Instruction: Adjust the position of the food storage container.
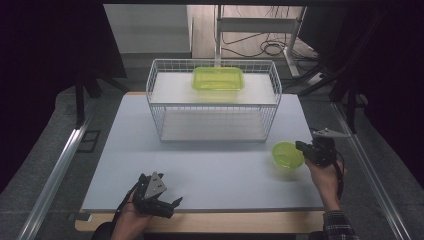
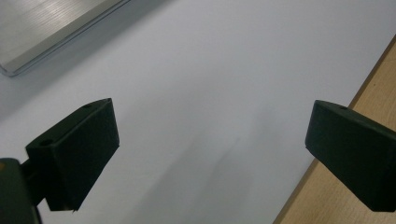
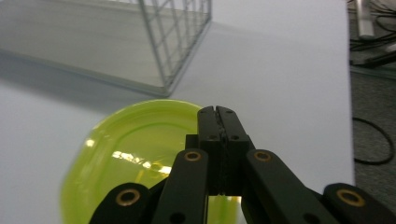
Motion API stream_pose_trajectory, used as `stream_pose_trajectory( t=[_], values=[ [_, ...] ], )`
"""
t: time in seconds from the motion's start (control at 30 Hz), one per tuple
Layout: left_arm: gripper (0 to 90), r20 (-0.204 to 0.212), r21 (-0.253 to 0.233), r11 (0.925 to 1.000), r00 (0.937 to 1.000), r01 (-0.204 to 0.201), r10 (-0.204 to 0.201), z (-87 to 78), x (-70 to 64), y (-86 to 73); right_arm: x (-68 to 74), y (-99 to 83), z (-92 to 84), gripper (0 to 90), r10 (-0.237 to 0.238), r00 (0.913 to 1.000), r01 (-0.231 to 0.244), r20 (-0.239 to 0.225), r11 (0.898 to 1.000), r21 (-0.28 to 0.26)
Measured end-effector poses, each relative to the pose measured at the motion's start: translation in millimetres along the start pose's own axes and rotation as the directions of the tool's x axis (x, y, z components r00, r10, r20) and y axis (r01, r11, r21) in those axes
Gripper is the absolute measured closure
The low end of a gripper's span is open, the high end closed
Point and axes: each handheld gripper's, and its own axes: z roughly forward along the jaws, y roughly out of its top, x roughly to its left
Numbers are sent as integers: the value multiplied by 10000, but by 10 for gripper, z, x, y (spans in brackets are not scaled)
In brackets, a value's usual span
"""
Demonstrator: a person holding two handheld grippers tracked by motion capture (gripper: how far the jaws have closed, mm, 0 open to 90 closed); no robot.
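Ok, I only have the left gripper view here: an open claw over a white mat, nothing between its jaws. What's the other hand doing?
Observer: The right claw is shut, its tips at the rim of a round green bowl. Whether they pinch the rim, I cannot tell.
Operator: Anything else on the table?
Observer: A white wire basket stands at the far side of the mat.
Operator: Anything in it?
Observer: A rectangular green container sits inside its wire walls, toward the far side.
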Motion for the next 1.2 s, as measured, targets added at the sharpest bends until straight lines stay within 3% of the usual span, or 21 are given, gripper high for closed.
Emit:
stream_pose_trajectory(
  t=[0.2, 0.3, 0.87, 1.2],
  values=[
    [29, -7, 25, 10000, 10000, -9, 9, 4, -2, -2, -149, -21, 20, 897, -6, 9971, 5, 755, 10000, 5],
    [29, -2, 58, 10000, 10000, -63, 63, 8, -5, -1, -202, -68, 50, 897, 42, 9959, -61, 905, 9998, 208],
    [29, -5, 83, 9998, 9999, -165, 165, 6, -17, -1, -109, -171, 112, 895, -270, 9961, 192, 841, 9955, 928],
    [29, -12, 89, 9997, 9998, -213, 213, 4, -18, 0, 61, -182, 142, 894, -185, 9996, 158, 234, 9938, 1100]
  ],
)
